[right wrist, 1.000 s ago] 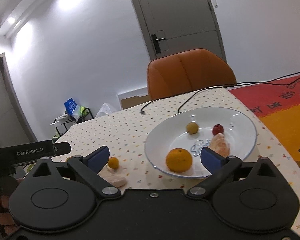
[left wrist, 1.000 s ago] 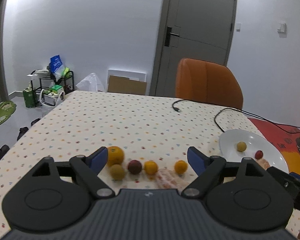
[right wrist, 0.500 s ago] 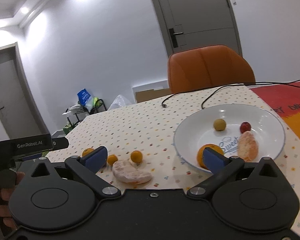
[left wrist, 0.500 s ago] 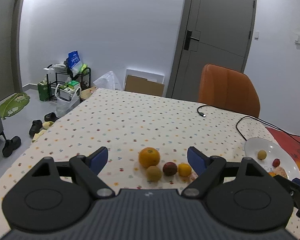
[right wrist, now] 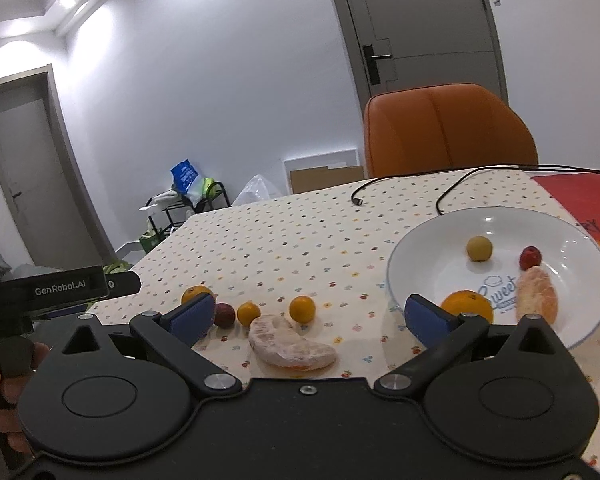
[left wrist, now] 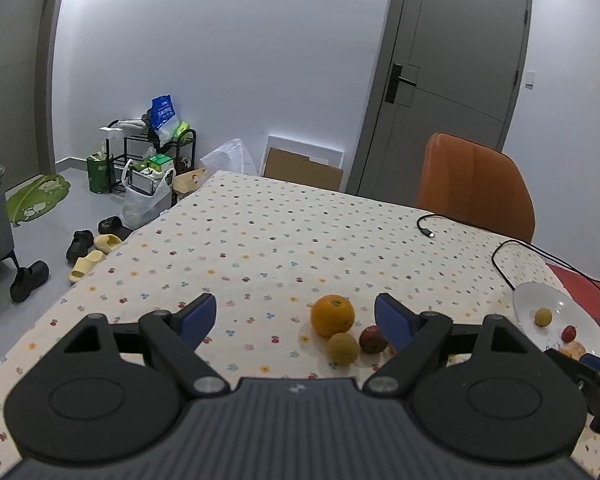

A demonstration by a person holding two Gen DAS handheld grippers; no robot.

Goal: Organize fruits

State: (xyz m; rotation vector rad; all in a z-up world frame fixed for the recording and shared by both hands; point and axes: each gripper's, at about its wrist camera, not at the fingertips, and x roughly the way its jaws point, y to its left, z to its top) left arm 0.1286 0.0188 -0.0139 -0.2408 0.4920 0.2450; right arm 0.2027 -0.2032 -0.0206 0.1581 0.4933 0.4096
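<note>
Left wrist view: left gripper [left wrist: 295,316] jaws wide apart, empty; orange [left wrist: 332,315] at center right. Right gripper [right wrist: 308,316] jaws spread, empty, above peeled segment [right wrist: 291,347] at lower center on worktop [right wrist: 300,240]; plate [right wrist: 420,264] right.

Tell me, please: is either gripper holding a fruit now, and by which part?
Nothing is held. The left gripper and right gripper are both open, with no fruit between their fingers.

Each view is taken from behind its own jaws, low over the counter [left wrist: 260,240] and aimed toward the door. The left is set further back; the right sits nearer the plate [right wrist: 580,240] — both are shared.
</note>
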